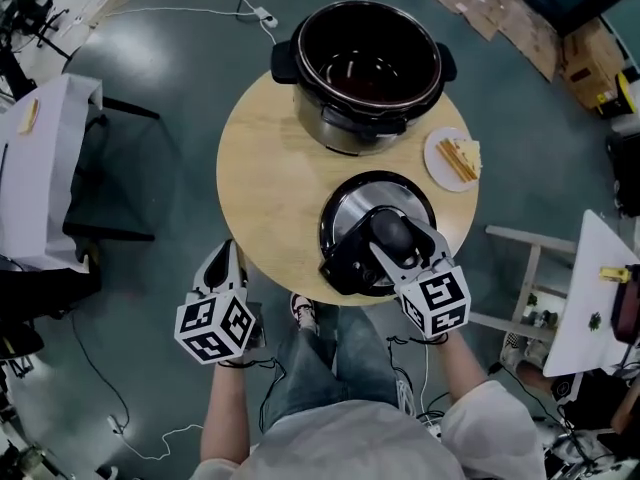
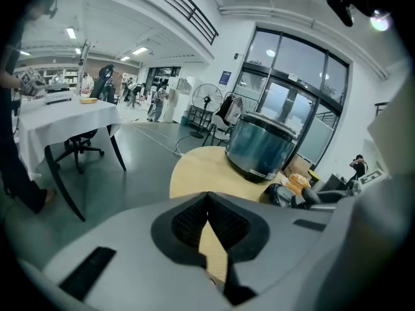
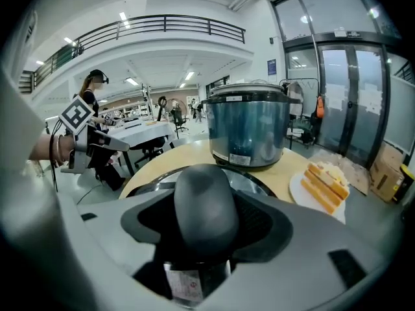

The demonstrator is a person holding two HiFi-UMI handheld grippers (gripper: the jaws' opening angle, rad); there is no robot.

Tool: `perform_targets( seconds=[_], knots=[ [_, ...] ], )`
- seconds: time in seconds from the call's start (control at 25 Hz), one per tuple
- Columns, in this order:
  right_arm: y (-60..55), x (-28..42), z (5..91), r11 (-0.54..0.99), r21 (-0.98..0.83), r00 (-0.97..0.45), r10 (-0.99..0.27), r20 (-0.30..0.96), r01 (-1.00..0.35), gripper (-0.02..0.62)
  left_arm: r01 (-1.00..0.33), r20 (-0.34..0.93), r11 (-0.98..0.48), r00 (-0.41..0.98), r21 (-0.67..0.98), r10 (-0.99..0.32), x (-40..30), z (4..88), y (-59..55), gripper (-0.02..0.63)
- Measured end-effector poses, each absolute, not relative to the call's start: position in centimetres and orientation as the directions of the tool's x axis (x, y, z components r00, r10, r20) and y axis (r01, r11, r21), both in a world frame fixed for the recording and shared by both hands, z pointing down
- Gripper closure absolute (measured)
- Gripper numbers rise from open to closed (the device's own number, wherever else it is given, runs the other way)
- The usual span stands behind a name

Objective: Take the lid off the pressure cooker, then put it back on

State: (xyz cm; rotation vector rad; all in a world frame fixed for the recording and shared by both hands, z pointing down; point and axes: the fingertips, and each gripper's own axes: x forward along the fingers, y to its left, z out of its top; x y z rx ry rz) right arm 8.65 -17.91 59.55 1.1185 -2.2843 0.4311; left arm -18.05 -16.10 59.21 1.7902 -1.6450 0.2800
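One lid (image 1: pixel 358 196) flat, handle (image 3: pixel 198 209) up, in right hand-held gripper (image 1: pixel 398 239)

No legible text; pressure cooker (image 3: pixel 249 125) label (image 3: pixel 241 159) unreadable.

**Steel, black and pale wood**

The pressure cooker (image 1: pixel 365 73) is brushed steel with a black rim and a dark inside. Its lid (image 1: pixel 350 208) is silver with a black handle (image 1: pixel 392 232). The worktop (image 1: pixel 270 178) is pale wood. The plate (image 1: pixel 440 168) is white, under yellow cake slices (image 1: pixel 462 156). The left hand-held gripper (image 1: pixel 222 261) and the right hand-held gripper (image 1: pixel 400 240) are grey, with black-and-white square markers.
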Motion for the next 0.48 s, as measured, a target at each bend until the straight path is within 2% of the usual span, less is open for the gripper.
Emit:
perform_targets(
  seconds=[0.48],
  knots=[
    [-17.9,8.3,60.7,0.621,-0.005,-0.482,-0.604,0.634,-0.784,0.308,-0.939,0.590,0.055,0.166,0.339,-0.790,-18.4,60.1,-16.1,0.617]
  ],
)
